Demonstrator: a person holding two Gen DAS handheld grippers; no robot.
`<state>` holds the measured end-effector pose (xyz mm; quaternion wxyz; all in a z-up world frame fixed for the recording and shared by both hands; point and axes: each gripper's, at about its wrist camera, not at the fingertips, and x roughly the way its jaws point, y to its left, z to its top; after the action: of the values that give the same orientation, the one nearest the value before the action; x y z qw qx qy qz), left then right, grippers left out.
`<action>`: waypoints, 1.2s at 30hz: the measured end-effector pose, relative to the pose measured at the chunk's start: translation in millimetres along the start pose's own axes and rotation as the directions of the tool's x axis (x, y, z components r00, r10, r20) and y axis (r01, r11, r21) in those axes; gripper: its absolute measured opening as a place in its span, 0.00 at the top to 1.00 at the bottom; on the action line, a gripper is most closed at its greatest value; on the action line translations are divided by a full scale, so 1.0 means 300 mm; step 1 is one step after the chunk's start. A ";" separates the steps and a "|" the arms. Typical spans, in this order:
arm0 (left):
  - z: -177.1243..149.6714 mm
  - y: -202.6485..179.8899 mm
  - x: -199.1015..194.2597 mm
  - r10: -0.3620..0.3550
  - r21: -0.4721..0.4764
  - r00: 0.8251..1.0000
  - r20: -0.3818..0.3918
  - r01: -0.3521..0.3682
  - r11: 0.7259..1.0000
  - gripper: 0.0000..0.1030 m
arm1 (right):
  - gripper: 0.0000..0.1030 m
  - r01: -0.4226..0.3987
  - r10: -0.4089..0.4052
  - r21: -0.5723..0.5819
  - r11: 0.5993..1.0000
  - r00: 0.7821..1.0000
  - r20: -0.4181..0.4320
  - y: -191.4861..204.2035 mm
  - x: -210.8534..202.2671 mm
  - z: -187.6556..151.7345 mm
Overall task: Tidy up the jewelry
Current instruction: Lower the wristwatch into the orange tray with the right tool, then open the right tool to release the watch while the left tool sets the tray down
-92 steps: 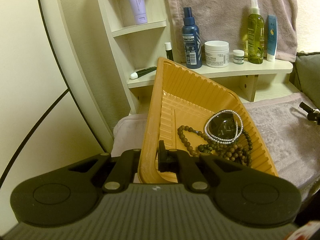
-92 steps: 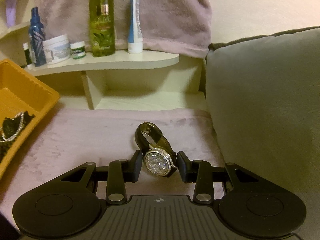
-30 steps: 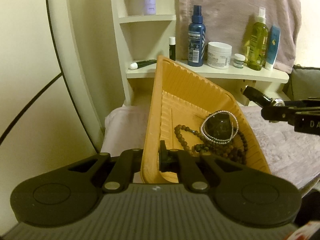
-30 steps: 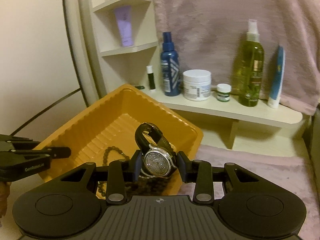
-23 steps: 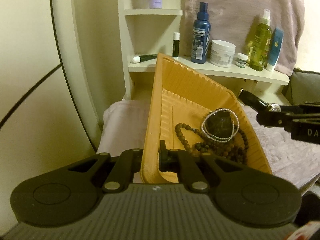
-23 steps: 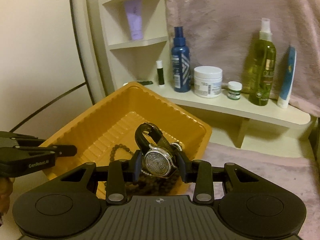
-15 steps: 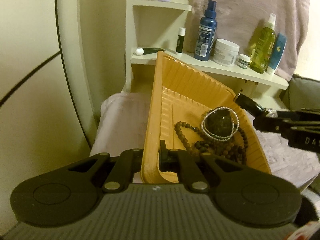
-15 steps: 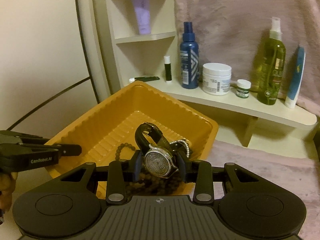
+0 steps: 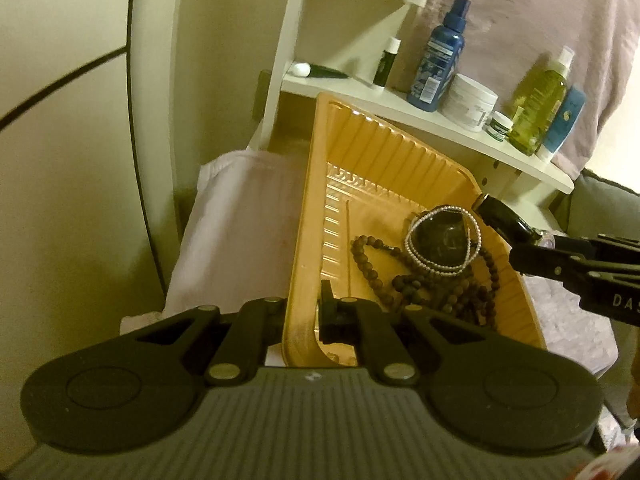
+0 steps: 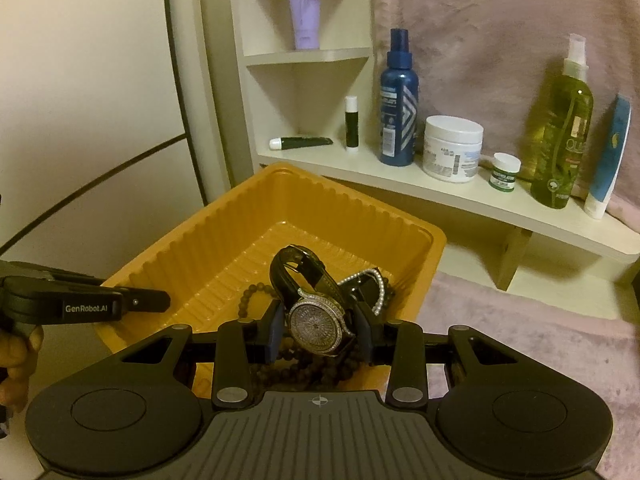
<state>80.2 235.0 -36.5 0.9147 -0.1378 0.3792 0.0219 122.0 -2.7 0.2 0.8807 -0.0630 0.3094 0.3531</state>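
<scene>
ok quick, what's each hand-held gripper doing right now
Left hand-held gripper: shut on the rim of the orange tray.
Right hand-held gripper: shut on the watch, above the tray.

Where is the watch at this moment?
In the right wrist view the watch is clamped in the right tool, low in the centre, above the beads inside the orange tray.

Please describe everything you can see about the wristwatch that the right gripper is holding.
The wristwatch has a round, sparkling face with a stone-set bezel and a dark, leather-looking strap curled in a loop above it. The right gripper clamps its case between both fingers, face toward the camera. It hangs over the orange tray, above the beads, not yet released.
</scene>
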 end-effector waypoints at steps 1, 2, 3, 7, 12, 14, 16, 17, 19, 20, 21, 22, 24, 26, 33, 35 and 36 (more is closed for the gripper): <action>-0.004 0.007 0.004 -0.004 -0.005 1.000 -0.002 0.004 1.000 0.94 | 0.63 0.000 0.000 -0.002 1.000 1.000 -0.004 0.002 0.003 0.000; -0.007 0.015 0.009 -0.009 -0.010 1.000 -0.005 0.009 1.000 0.94 | 0.63 0.000 0.000 -0.004 1.000 1.000 -0.007 0.004 0.007 0.000; -0.009 0.023 0.017 -0.014 -0.016 1.000 -0.010 0.013 1.000 0.94 | 0.63 0.000 0.000 -0.006 1.000 1.000 -0.010 0.007 0.011 0.001; -0.023 0.054 0.035 -0.031 -0.035 0.999 -0.026 0.030 0.999 0.94 | 0.63 -0.002 0.001 -0.010 1.000 1.000 -0.023 0.020 0.025 0.002; -0.042 0.078 0.048 -0.038 -0.055 0.999 -0.034 0.036 0.998 0.94 | 0.63 -0.007 0.006 -0.012 1.000 0.999 -0.040 0.033 0.048 0.009; -0.046 0.080 0.052 -0.039 -0.059 0.999 -0.034 0.037 0.998 0.94 | 0.63 -0.010 0.010 -0.011 1.000 0.999 -0.047 0.038 0.055 0.014; -0.048 0.083 0.053 -0.043 -0.061 0.999 -0.033 0.041 0.997 0.93 | 0.63 -0.015 0.015 -0.013 1.000 0.999 -0.053 0.048 0.061 0.016; -0.049 0.085 0.052 -0.042 -0.063 0.999 -0.033 0.040 0.997 0.92 | 0.63 -0.018 0.017 -0.015 1.000 0.998 -0.057 0.052 0.065 0.017; -0.049 0.087 0.052 -0.041 -0.067 0.999 -0.033 0.038 0.997 0.91 | 0.63 -0.025 0.024 -0.013 1.000 0.997 -0.070 0.061 0.076 0.019; -0.050 0.088 0.050 -0.040 -0.068 0.999 -0.031 0.037 0.997 0.87 | 0.63 -0.029 0.028 -0.012 1.000 0.997 -0.076 0.065 0.080 0.019; -0.051 0.089 0.047 -0.030 -0.066 0.999 -0.026 0.028 0.997 0.85 | 0.63 -0.034 0.033 -0.011 0.999 0.996 -0.083 0.069 0.085 0.019; -0.052 0.092 0.041 -0.024 -0.062 1.000 -0.019 0.022 0.998 0.82 | 0.63 -0.037 0.036 -0.012 0.999 0.996 -0.087 0.073 0.089 0.019; -0.049 0.105 0.030 -0.020 -0.072 1.000 -0.008 0.020 0.997 0.79 | 0.63 -0.041 0.040 -0.014 0.999 0.994 -0.099 0.082 0.099 0.018; -0.045 0.115 0.021 -0.021 -0.077 1.000 -0.004 0.021 0.997 0.74 | 0.63 -0.045 0.044 -0.010 0.999 0.993 -0.106 0.087 0.108 0.014; -0.026 0.119 -0.021 -0.020 -0.063 0.999 0.028 0.022 0.998 0.73 | 0.63 -0.069 0.069 0.008 0.998 0.989 -0.133 0.109 0.146 0.008; -0.020 0.117 -0.034 -0.016 -0.059 0.999 0.039 0.018 0.998 0.72 | 0.63 -0.072 0.072 0.006 0.997 0.987 -0.142 0.115 0.159 0.007; -0.017 0.118 -0.040 -0.017 -0.058 0.999 0.044 0.019 0.998 0.72 | 0.63 -0.075 0.076 0.009 0.997 0.987 -0.145 0.116 0.166 0.007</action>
<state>62.9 268.4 -39.9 0.9184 -0.1675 0.3573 0.0278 127.8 52.8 -23.7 0.8420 -0.0753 0.3753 0.3802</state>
